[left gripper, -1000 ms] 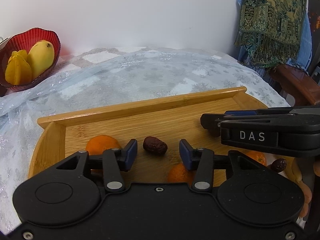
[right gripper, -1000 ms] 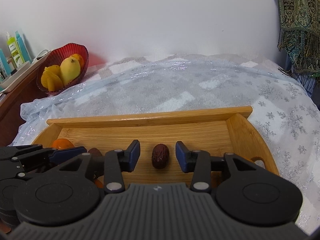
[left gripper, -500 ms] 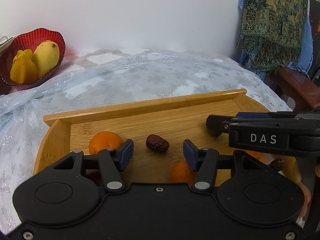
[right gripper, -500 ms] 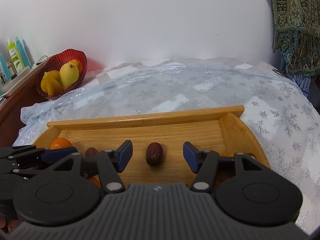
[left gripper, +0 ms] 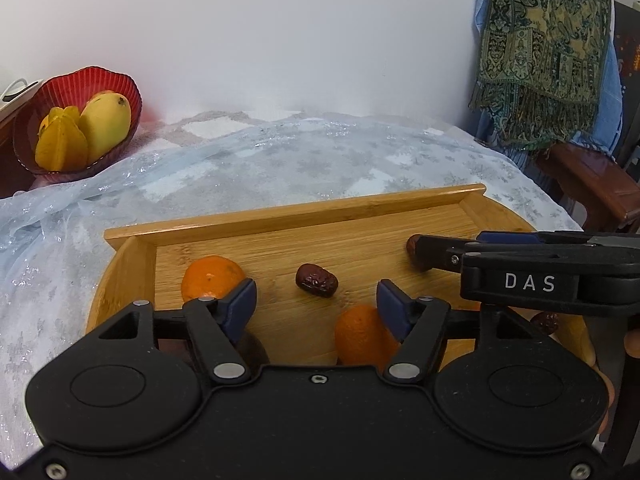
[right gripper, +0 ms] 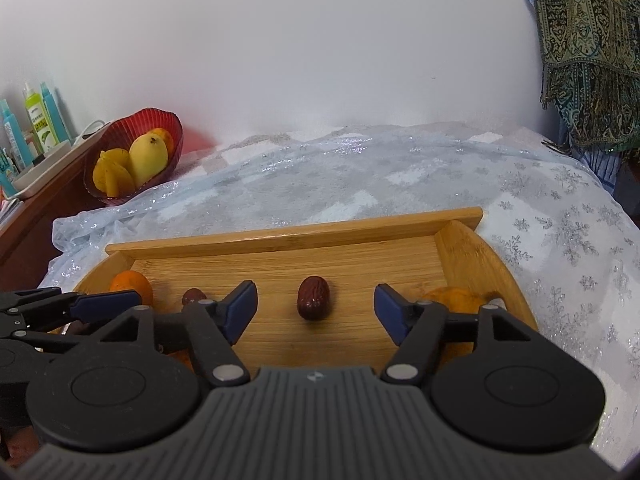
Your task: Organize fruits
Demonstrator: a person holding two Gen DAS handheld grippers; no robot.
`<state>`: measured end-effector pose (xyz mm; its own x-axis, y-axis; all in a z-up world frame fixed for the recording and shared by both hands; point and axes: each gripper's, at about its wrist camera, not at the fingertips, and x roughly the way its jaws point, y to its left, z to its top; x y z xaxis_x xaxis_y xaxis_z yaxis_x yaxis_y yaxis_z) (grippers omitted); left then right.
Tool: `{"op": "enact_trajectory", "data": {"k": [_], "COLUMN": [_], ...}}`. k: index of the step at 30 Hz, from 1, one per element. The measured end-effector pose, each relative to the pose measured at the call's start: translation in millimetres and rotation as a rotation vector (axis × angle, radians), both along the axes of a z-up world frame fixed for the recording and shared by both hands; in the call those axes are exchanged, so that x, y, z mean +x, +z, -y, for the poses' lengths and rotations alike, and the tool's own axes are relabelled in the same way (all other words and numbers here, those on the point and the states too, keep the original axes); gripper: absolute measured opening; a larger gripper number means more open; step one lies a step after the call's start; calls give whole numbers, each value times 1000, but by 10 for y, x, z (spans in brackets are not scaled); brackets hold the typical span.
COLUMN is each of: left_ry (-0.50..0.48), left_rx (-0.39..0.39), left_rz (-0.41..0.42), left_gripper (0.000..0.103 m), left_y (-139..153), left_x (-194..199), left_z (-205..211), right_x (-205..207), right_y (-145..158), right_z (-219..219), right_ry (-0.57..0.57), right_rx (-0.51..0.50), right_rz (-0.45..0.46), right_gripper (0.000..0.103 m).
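Left gripper (left gripper: 316,300) jaws opening above a date (left gripper: 317,280) on wooden tray (left gripper: 296,216), right gripper (right gripper: 316,306) jaws opening around another date (right gripper: 313,297), neither pressed.

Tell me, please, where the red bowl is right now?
The red bowl sits at far left in both wrist views, beyond the cloth's edge near the wall, holding a mango.

free: tray (right gripper: 296,236) middle | blocked: tangerine (left gripper: 212,278) left, right hand-held gripper (right gripper: 316,306) | near edge: perhaps crowded
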<state>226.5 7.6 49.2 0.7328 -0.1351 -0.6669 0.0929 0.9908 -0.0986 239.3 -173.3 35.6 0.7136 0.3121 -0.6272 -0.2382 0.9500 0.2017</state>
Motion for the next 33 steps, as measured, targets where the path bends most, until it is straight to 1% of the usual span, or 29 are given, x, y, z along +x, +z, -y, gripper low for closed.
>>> {"op": "enact_trajectory", "data": {"k": [8,16,25,27,28,31,33], "left_ry": [5,9,14,25,29,40,50], "left_rx": [6,-5,-2,9,15,26,26], "left_rz": [16,41,71,77,84,97,105], "left_gripper": [67,71,79,87,89,89,89], "left_y": [26,78,145,161,167,190,207], "left_x": [-81,-208,-371,-411,-420,-466,-494], "left_z": [-10,-38,-46,-43,-44,-48,-57], "right_x": [-73,-206,-367,-413,-446,-534,-588], "right_y": [10,71,157,176,187,214,232], "right_z": [20,28,37,37,41,73,108], "right_ry": [-6,-5,5,6,3,-7,-19], "right_rx": [8,5,-8,-11,-13,-9,-1], "right_rz": [22,81,156,180,193,225,243], "right_gripper": [79,82,89,90,91,95,100]}}
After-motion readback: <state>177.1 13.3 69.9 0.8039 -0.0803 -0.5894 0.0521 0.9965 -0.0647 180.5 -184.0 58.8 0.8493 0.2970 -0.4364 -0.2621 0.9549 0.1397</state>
